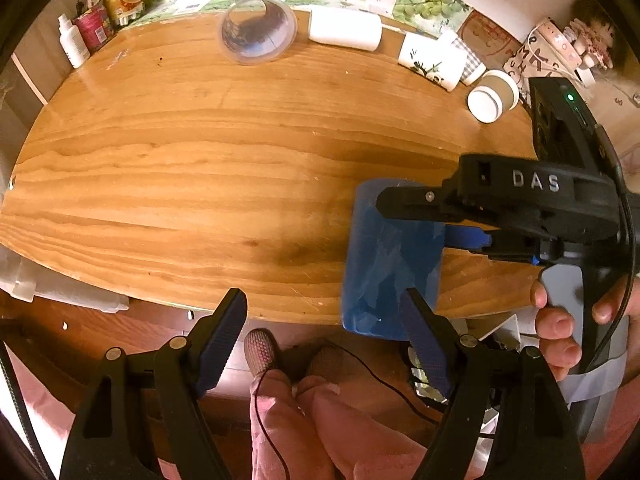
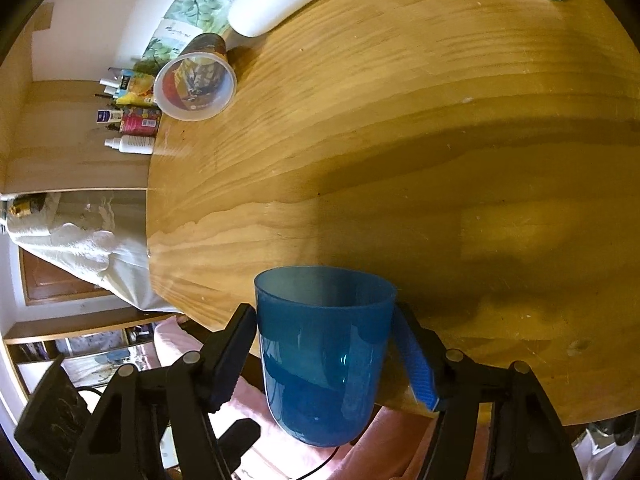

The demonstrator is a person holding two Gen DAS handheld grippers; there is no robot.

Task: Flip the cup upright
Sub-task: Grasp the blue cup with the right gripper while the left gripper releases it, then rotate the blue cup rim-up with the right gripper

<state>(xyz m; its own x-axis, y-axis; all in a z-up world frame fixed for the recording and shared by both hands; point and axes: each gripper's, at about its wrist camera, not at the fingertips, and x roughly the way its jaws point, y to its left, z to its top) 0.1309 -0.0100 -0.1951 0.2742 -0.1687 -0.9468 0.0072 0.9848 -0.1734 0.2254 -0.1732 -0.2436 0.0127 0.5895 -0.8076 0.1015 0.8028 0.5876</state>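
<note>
A translucent blue cup (image 2: 324, 356) sits between the fingers of my right gripper (image 2: 324, 360), which is shut on its sides. The cup's open rim points away from the camera and its rounded base toward it. In the left wrist view the same blue cup (image 1: 394, 256) hangs over the near edge of the wooden table (image 1: 200, 168), held by the right gripper (image 1: 436, 220) from the right. My left gripper (image 1: 324, 340) is open and empty below the table edge, its right finger just in front of the cup.
Along the table's far edge lie a clear plastic cup (image 1: 258, 30) on its side, a white cup (image 1: 346, 28), a panda-print cup (image 1: 434, 60) and a lidded cup (image 1: 492, 96). Bottles (image 1: 74, 42) stand at the far left corner. My legs in pink trousers (image 1: 304, 412) are below.
</note>
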